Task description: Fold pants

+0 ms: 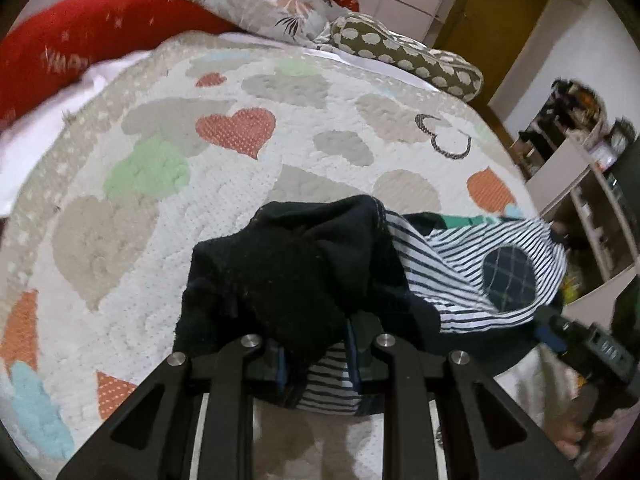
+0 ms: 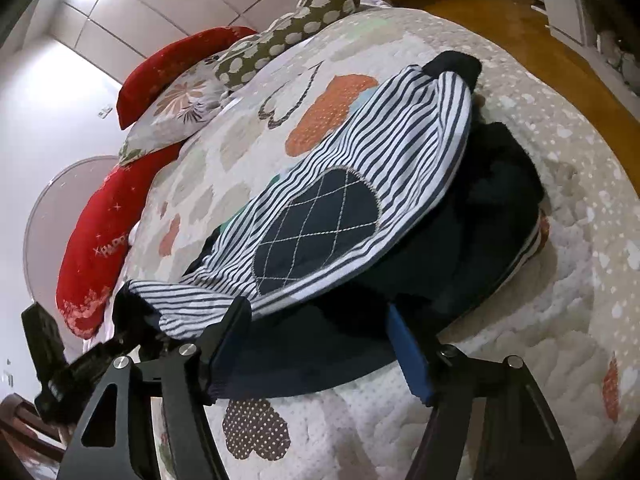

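Striped navy-and-white cotton pants [image 2: 360,184] with a dark heart patch are lying bunched on the heart-patterned quilt [image 1: 160,128]; the left gripper [image 1: 316,368] is pinching their fabric, the right gripper [image 2: 320,344] is gaping wide around the waistband.

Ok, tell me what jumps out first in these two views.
The striped pants with their dark heart-shaped patch dominate, bunched on the heart-print quilt. The left gripper is shut on a dark fold of them, while the right gripper stands open beside them. Red pillows line the bed's far end.
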{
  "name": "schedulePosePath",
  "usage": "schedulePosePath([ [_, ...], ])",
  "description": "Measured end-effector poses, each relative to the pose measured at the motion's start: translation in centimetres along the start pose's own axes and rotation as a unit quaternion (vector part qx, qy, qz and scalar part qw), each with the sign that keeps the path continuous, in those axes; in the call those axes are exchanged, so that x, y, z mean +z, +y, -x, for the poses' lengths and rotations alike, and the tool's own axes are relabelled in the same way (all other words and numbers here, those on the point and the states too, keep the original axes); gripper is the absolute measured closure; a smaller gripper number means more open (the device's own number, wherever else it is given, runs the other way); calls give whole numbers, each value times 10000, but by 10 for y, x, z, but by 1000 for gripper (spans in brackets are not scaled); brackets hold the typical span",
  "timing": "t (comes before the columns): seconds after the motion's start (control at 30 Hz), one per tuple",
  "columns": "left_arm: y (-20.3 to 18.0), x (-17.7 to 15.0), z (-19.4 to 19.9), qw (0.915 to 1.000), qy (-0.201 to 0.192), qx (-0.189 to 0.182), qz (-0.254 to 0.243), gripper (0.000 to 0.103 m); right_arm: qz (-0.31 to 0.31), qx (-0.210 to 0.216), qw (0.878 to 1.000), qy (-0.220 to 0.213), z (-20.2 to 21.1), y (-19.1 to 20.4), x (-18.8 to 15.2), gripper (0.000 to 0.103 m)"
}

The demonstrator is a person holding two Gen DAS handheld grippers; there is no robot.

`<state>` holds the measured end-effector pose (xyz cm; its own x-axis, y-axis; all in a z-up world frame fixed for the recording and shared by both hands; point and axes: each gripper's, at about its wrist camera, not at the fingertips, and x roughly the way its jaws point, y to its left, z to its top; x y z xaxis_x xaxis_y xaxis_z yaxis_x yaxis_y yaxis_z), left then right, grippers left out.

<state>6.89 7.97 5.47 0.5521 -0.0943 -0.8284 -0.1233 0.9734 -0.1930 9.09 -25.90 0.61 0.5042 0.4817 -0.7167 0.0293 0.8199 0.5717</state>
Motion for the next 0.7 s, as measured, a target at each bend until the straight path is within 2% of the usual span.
schedulePosePath([
  [0.17, -6, -5, 5, 9994, -74, 265, -232, 82, 30, -134, 9999, -20, 1, 0, -1, 37],
  [0.43, -7, -8, 6, 9991, -71, 311, -289, 82, 86, -279, 9996, -48, 1, -2, 1, 49],
  [0.57, -8, -8, 6, 9990, -72, 323, -295, 82, 79, -345, 9993, -80, -1, -4, 5, 61],
  [0.7, -7, -9, 5, 9990, -61, 331, -297, 82, 80, -344, 9994, -35, -5, -6, 9, 81],
])
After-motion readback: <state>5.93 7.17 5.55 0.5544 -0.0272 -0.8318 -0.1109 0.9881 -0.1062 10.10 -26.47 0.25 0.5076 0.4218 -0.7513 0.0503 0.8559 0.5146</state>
